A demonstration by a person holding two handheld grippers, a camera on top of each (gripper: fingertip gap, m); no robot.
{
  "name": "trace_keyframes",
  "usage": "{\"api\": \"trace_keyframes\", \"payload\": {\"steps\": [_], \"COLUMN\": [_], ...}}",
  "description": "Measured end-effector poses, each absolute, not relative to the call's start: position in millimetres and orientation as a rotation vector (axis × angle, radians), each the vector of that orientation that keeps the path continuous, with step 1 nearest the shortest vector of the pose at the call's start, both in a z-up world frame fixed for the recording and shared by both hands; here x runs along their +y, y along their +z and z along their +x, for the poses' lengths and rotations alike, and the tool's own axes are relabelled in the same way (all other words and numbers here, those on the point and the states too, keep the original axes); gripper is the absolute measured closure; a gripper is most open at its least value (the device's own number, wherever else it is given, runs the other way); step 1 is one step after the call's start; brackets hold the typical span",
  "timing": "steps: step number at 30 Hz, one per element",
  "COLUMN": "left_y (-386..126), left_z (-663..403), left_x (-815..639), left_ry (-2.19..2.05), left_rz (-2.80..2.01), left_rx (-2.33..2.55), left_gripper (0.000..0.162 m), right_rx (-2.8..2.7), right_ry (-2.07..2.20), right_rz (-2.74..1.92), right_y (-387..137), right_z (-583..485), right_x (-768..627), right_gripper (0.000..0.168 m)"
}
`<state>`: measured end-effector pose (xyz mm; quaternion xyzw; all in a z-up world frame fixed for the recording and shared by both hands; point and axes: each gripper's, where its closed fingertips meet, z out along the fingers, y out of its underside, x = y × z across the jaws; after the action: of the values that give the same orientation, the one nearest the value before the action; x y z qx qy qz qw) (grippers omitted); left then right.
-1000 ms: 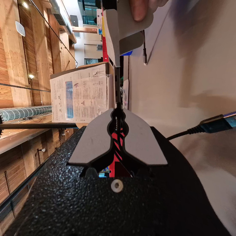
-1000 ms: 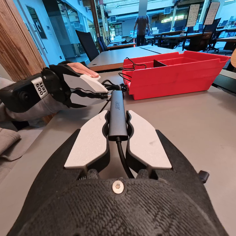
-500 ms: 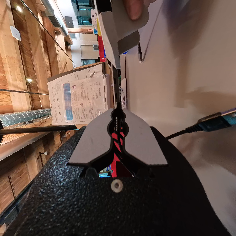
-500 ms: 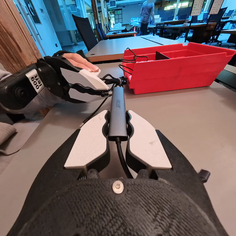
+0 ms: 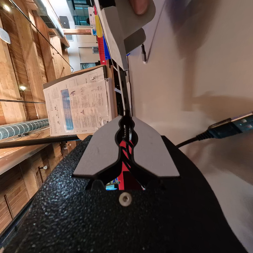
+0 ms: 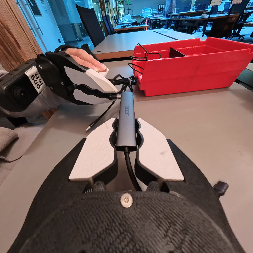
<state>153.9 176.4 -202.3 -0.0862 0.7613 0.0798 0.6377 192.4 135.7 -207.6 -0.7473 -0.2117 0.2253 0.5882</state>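
1. We grip the hub point(image 6: 126, 120) in the right gripper point(image 6: 126, 123), jaws closed on its rear half w/ its cable point(image 6: 130, 169) trailing back between the fingers; front end sticks out, level above the table point(image 6: 191, 123), so its side ports stay reachable.
2. Left gripper point(image 6: 114, 94) is pinched shut on a small plug point(image 6: 116, 97), tip just at the hub's left side near the front end.
3. That plug's cord runs to a bundle point(image 6: 126, 82) by the red bin point(image 6: 191, 76), which sits toward the table's far edge.
4. Room: office w/ desks, chairs, wood wall at left.
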Motion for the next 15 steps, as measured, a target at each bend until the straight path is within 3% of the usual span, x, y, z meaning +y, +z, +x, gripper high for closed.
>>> {"api": "trace_keyframes", "payload": {"steps": [15], "left_y": [-204.8], "left_z": [157.2], "left_x": [177.7], "left_ry": [0.113], "left_rz": [-0.273], "left_rx": [1.71], "left_gripper": [0.155], "right_rx": [-0.469], "right_ry": [0.529], "right_rz": [-1.715], "right_y": [-203.8], "right_z": [195.1], "right_x": [136.3], "right_gripper": [0.143]}}
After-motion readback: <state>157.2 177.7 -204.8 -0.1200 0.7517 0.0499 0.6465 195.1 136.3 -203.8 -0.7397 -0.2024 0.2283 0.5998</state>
